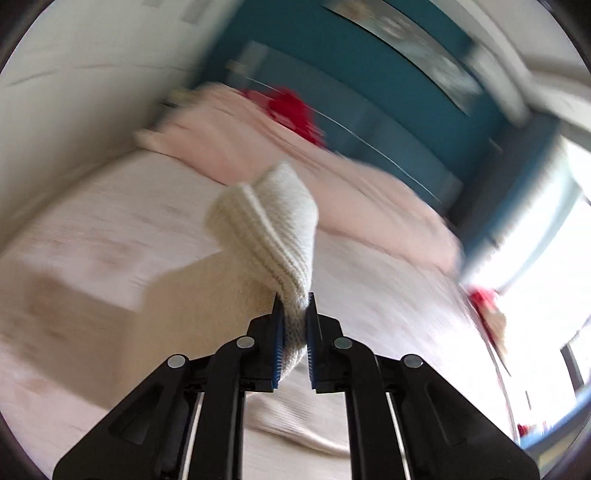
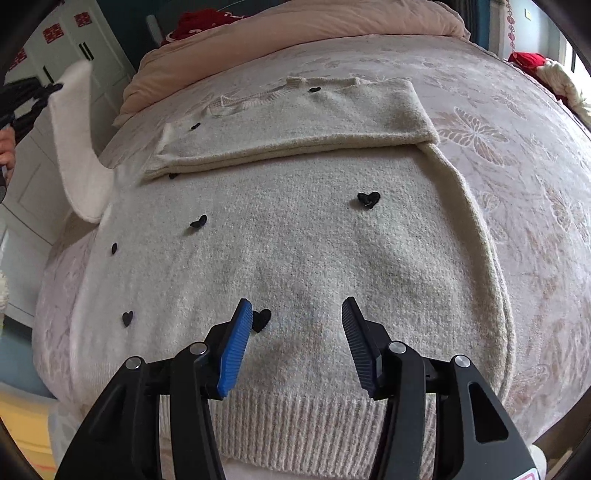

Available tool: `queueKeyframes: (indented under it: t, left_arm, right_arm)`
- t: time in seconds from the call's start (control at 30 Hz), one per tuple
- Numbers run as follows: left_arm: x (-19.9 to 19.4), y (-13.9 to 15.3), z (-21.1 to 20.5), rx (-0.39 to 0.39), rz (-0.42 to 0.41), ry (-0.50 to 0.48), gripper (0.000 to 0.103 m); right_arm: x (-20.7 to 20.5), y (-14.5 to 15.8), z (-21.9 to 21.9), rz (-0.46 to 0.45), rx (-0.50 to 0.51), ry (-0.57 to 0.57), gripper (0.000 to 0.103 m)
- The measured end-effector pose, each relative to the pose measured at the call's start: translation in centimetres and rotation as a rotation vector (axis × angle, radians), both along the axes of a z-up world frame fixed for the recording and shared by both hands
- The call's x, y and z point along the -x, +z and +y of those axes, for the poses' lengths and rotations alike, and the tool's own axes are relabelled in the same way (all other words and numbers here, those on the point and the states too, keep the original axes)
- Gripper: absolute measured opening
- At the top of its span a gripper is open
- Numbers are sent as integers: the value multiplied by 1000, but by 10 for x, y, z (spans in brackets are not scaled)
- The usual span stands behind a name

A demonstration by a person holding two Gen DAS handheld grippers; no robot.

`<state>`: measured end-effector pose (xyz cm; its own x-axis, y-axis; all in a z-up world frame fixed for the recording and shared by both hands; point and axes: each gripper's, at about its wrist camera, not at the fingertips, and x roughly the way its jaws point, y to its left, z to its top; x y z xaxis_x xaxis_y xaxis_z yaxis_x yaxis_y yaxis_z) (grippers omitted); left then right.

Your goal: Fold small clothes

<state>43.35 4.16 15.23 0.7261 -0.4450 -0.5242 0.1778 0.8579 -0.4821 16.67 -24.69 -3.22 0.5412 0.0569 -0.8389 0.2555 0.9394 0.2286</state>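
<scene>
A cream knit sweater point(image 2: 295, 251) with small black hearts lies flat on the bed. One sleeve point(image 2: 295, 129) is folded across its upper part. My right gripper point(image 2: 295, 310) is open and empty, hovering just above the sweater's lower part near the ribbed hem. My left gripper point(image 1: 294, 301) is shut on the ribbed cuff of the other sleeve point(image 1: 266, 221) and holds it lifted above the bed. That raised sleeve shows at the left of the right wrist view point(image 2: 77, 147). The left wrist view is motion-blurred.
The bed has a pale pink floral cover point(image 2: 517, 184). A folded pink quilt point(image 2: 295, 22) and a red item point(image 2: 199, 22) lie at the head. A teal wall point(image 1: 351, 74), a white wardrobe point(image 2: 74, 37) and a bright window point(image 1: 546, 277) surround it.
</scene>
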Motion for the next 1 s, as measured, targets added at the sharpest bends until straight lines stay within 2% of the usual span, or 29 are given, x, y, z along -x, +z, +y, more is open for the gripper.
queueKeyframes:
  t: [0.07, 0.13, 0.17, 0.2, 0.23, 0.27, 0.3, 0.37, 0.47, 0.53, 0.6, 0.7, 0.77, 0.87, 0.9, 0.93, 0.97, 1.0]
  left_arm:
    - [12, -20, -58, -14, 42, -83, 11]
    - [19, -61, -111, -12, 128, -161, 19]
    - [24, -92, -132, -5, 201, -175, 23]
    - [28, -114, -145, 0, 254, -175, 39]
    - [37, -144, -151, 7, 324, -153, 47]
    - [46, -157, -148, 16, 349, -133, 47]
    - [57, -176, -140, 51, 385, -105, 49]
    - [67, -195, -111, 139, 426, -66, 54]
    - [84, -203, -46, 245, 422, 87, 63]
    - [77, -205, -5, 289, 419, 190, 68]
    - [59, -211, 43, 329, 444, 286, 68]
    - [43, -210, 74, 362, 453, 366, 68]
    - [35, -215, 90, 407, 456, 380, 68]
    - [24, -227, 92, 464, 475, 380, 67]
    - [25, -227, 94, 472, 478, 380, 66]
    - [22, -230, 93, 478, 479, 386, 61]
    - [29, -227, 96, 482, 475, 395, 57]
    - [36, -222, 95, 490, 465, 408, 43]
  right_arm:
    - [7, 0, -10, -3, -6, -15, 50]
    - [15, -2, -24, -1, -10, -38, 50]
    - [19, -2, -31, -1, -11, -53, 50]
    - [23, -3, -40, 3, -12, -69, 51]
    - [26, -4, -48, 6, -10, -81, 51]
    - [27, -4, -55, 5, -10, -92, 51]
    - [27, -3, -60, 4, -6, -98, 52]
    - [21, 1, -70, -5, -1, -93, 56]
    - [-9, 8, -78, -39, -30, -51, 59]
    - [-42, 12, -77, -66, -77, -18, 63]
    - [-77, 13, -79, -91, -146, -16, 63]
    - [-129, 8, -82, -92, -169, -46, 64]
    - [-159, 1, -78, -56, -158, -69, 65]
    - [-190, -17, -71, -10, -221, -83, 65]
    - [-196, -22, -67, -2, -237, -86, 56]
    - [-198, -22, -61, -8, -238, -81, 42]
    - [-200, -21, -56, -18, -241, -64, 7]
    - [-204, -19, -51, -19, -265, -41, 8]
